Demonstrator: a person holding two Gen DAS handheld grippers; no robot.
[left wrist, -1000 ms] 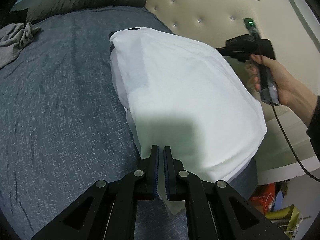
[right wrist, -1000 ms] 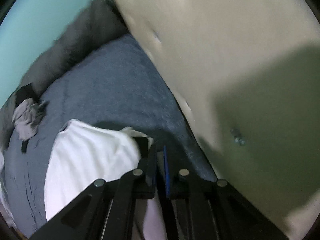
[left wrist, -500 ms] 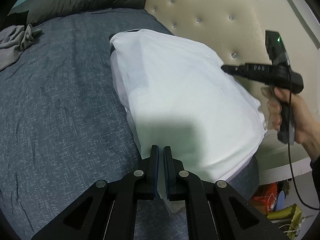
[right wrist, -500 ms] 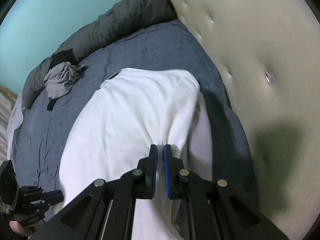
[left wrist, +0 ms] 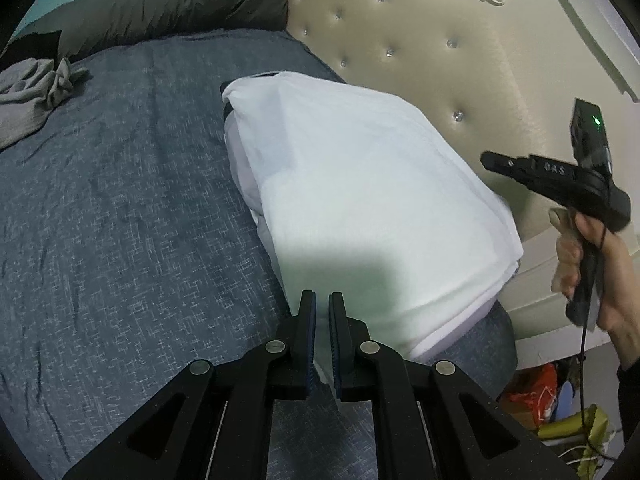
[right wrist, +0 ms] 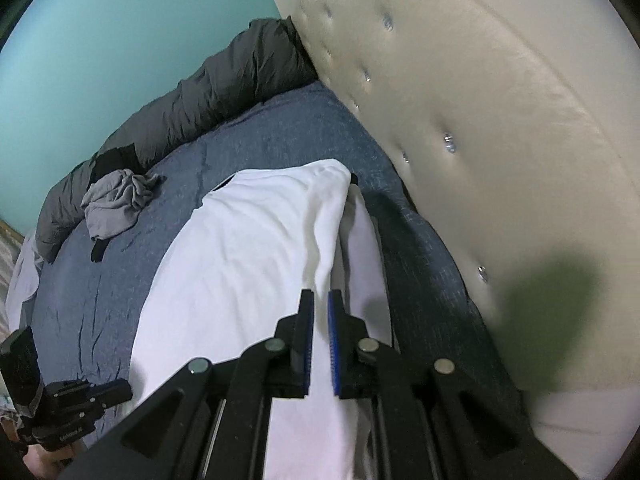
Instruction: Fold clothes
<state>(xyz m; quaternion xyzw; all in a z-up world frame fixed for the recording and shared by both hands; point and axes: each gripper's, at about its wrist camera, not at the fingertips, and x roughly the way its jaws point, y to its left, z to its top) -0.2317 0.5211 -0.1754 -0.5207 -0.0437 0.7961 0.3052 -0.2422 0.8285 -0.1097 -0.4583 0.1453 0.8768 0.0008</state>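
Note:
A white folded garment (left wrist: 360,200) lies on the blue-grey bed (left wrist: 120,220), close to the headboard side. My left gripper (left wrist: 322,300) hovers at the garment's near edge, jaws shut, with nothing seen pinched at the tips. In the right wrist view the same garment (right wrist: 248,260) stretches ahead under my right gripper (right wrist: 320,296), which is shut and holds nothing. From the left wrist view, the right gripper (left wrist: 492,162) hangs in a hand (left wrist: 608,280) just past the garment's right edge. The left gripper (right wrist: 116,390) shows at the lower left.
A crumpled grey garment (left wrist: 32,92) lies at the far left of the bed (right wrist: 280,128), also seen as a grey garment (right wrist: 116,200). A dark duvet (left wrist: 180,4) lines the far edge. The tufted headboard (left wrist: 440,60) stands right. Bags (left wrist: 540,388) clutter the floor.
The right gripper swung away from the headboard, came over the white garment, and dropped lower along its right edge. The left gripper and the garment have stayed in place.

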